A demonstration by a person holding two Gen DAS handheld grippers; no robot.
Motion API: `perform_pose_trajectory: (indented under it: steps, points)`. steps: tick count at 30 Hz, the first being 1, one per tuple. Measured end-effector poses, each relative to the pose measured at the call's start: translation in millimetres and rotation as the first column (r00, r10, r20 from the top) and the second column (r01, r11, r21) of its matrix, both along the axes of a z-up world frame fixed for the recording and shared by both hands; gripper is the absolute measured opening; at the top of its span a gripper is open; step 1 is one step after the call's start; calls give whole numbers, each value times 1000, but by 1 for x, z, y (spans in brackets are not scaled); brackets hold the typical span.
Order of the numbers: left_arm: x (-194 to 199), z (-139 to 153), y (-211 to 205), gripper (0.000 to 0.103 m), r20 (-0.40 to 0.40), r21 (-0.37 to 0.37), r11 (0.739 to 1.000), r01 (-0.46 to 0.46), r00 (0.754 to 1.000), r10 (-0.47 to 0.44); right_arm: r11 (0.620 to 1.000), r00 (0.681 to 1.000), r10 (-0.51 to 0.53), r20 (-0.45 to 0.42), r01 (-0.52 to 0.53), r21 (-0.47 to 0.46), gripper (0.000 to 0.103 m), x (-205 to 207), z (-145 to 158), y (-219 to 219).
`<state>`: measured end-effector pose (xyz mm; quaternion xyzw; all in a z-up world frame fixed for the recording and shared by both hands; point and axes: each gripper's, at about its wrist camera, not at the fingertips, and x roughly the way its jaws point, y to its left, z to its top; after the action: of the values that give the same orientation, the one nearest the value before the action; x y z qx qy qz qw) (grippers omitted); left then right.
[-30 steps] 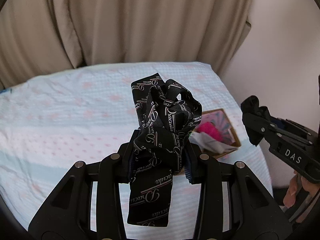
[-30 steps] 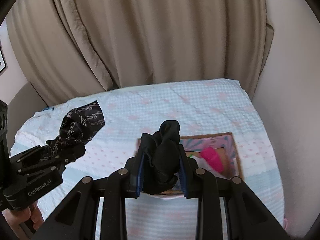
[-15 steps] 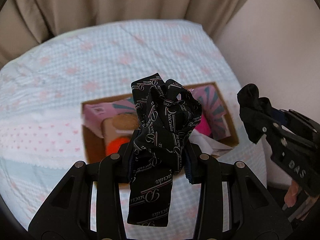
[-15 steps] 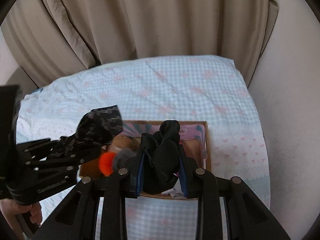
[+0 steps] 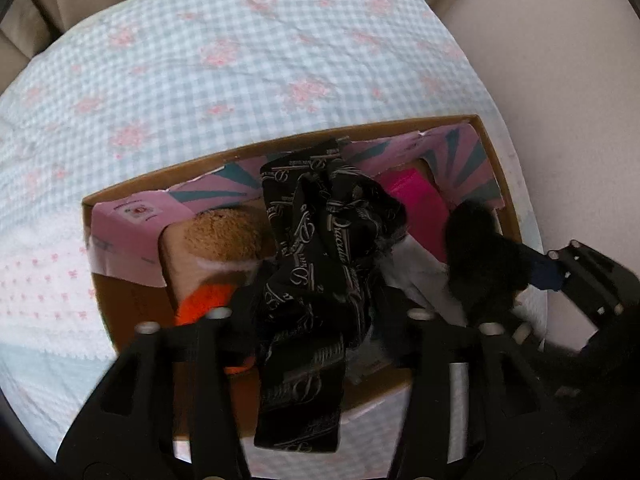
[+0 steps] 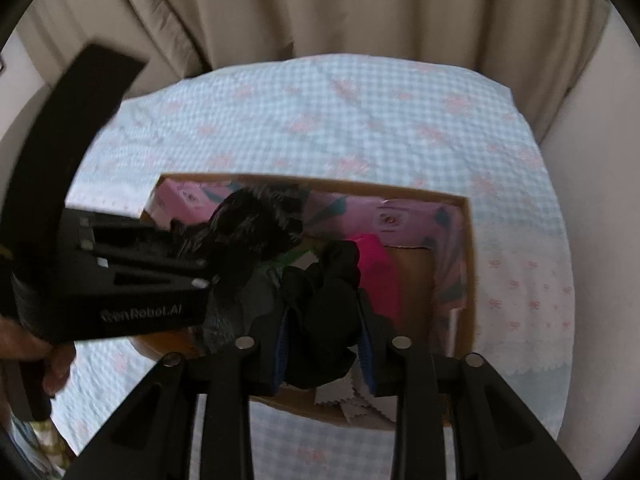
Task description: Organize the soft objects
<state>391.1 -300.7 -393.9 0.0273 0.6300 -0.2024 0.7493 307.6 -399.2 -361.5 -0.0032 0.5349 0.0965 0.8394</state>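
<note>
1. The left claw (image 5: 320,312) is clamped on a black printed scarf (image 5: 320,240) with pale script lettering; the cloth bunches above the fingers and a flat tail hangs down between them.
2. The right claw (image 6: 324,344) is clamped on a bundle of plain black cloth (image 6: 328,296), which sits between blue pads (image 6: 282,344) and rises above them in a rounded knot.
3. Both claws are held over an open cardboard box (image 5: 280,150) that lies on a bed covered with a blue-and-white checked sheet (image 5: 240,60) printed with pink flowers.
4. The box's inner flaps are pink with teal rays (image 5: 208,196).
5. Inside, on the left, sits a brown plush toy (image 5: 224,232) with an orange part (image 5: 200,304) below it.
6. A bright pink item (image 5: 416,200) lies further right in the box, with white cloth (image 5: 416,276) beside it.
7. In the left wrist view the right claw comes in from the right edge, its black bundle (image 5: 476,260) over the right end of the box.
8. In the right wrist view the left claw (image 6: 208,268) comes in from the left, blurred, its scarf (image 6: 256,232) over the left part of the box; bare fingers (image 6: 56,368) grip its handle at the lower left.
9. White fabric with a zigzag edge (image 6: 348,404) shows at the near wall of the box, under the right claw.
10. Beige curtains (image 6: 320,8) hang behind the bed, and a plain wall (image 5: 560,80) stands to its right.
</note>
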Motion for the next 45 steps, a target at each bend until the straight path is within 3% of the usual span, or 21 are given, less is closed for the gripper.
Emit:
perform_pose_trajectory:
  steps: [1,2,3,10,18,24,31,37,42,45]
  points:
    - [1,1,1,101,12,15,1000,4,1000,-4,1000,1000,18,-7,-18,-7,66,0,-5,3]
    - [1,2,2,103,27,30,1000,9,1000,-9,999,999,37,-15,-37,-10,92,0,-9,5]
    - [1,4,4,103,38,40,999,13,999,-15,998,998,61,-23,-61,-1,102,-3,-12,7]
    - [1,7,21,103,41,32,999,-5,999,4,998,997,69,-15,-69,7,102,-14,-15,8]
    - [-15,35,36,103,82,7,999,-46,996,45,1000,999,28,32,-29,10,102,-22,10,3]
    - [-43,73,48,103,143,-21,997,-69,987,72,1000,997,-19,74,17,21,102,-36,40,-1]
    - [-93,145,71,103,253,-46,992,-118,959,126,997,988,-66,141,60,51,102,-61,97,-2]
    - [-149,222,107,103,359,-77,976,-201,908,216,990,971,-130,199,116,82,103,-90,172,9]
    - [-201,290,142,103,503,-117,960,-255,818,279,986,945,-158,286,136,95,103,-121,236,30]
    - [-233,327,164,103,578,-171,946,-276,750,323,985,922,-164,352,137,101,102,-146,274,46]
